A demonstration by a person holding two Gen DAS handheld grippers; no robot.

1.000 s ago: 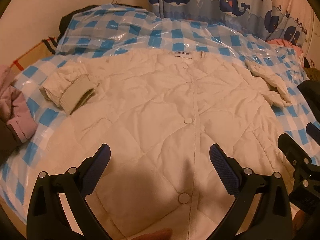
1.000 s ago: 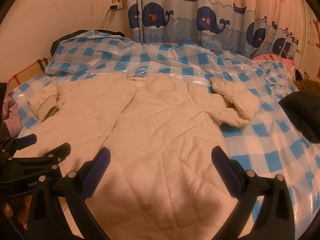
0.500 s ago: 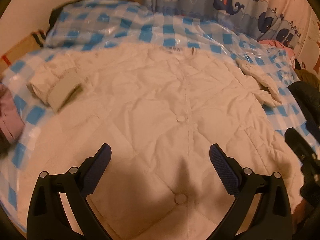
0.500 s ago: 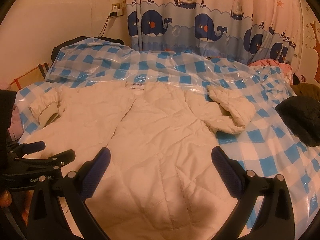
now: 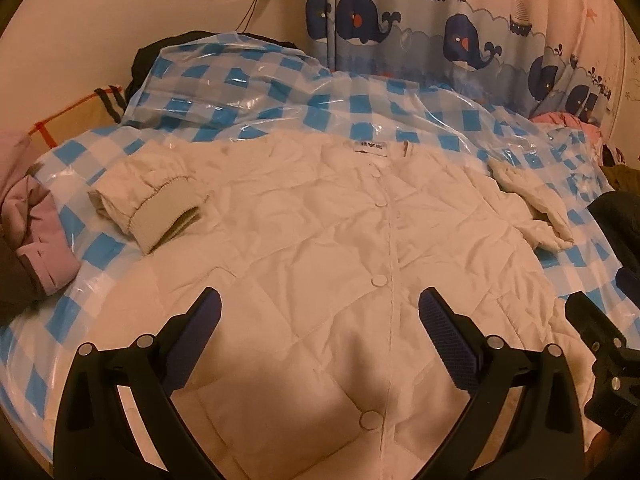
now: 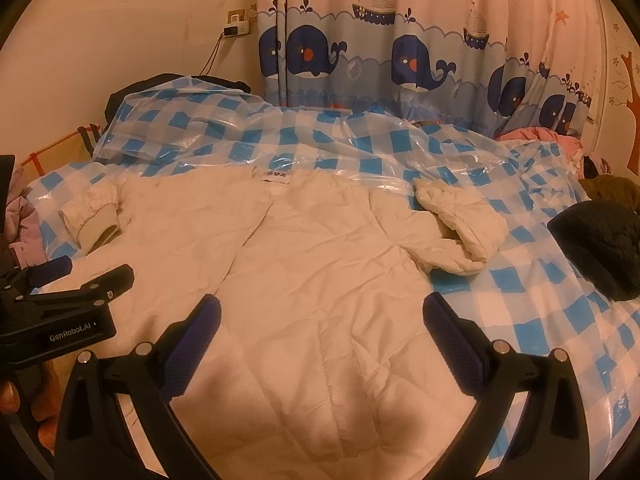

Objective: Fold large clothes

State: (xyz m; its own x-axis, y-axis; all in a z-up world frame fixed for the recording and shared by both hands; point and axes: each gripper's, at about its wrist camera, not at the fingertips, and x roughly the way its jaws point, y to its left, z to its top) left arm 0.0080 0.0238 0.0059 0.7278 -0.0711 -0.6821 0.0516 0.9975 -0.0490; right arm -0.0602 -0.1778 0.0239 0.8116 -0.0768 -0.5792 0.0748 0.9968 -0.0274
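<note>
The quilted jacket is cream-white with matching round buttons and a greyish-beige ribbed cuff. The plastic sheet over the bed is checked in bright blue and white. The curtain shows navy whales with red eyes, small sailboats and orange stars on pale blue and pink. Both grippers are black with dark blue pads.

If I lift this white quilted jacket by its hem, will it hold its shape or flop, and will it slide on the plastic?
Probably floppy: the jacket is creased and its sleeve lies crumpled. Likely light for its size, since the quilting looks puffy. It may slide, because the checked plastic sheet beneath looks glossy. Both the left hand-held gripper and the right hand-held gripper are open above it.
</note>
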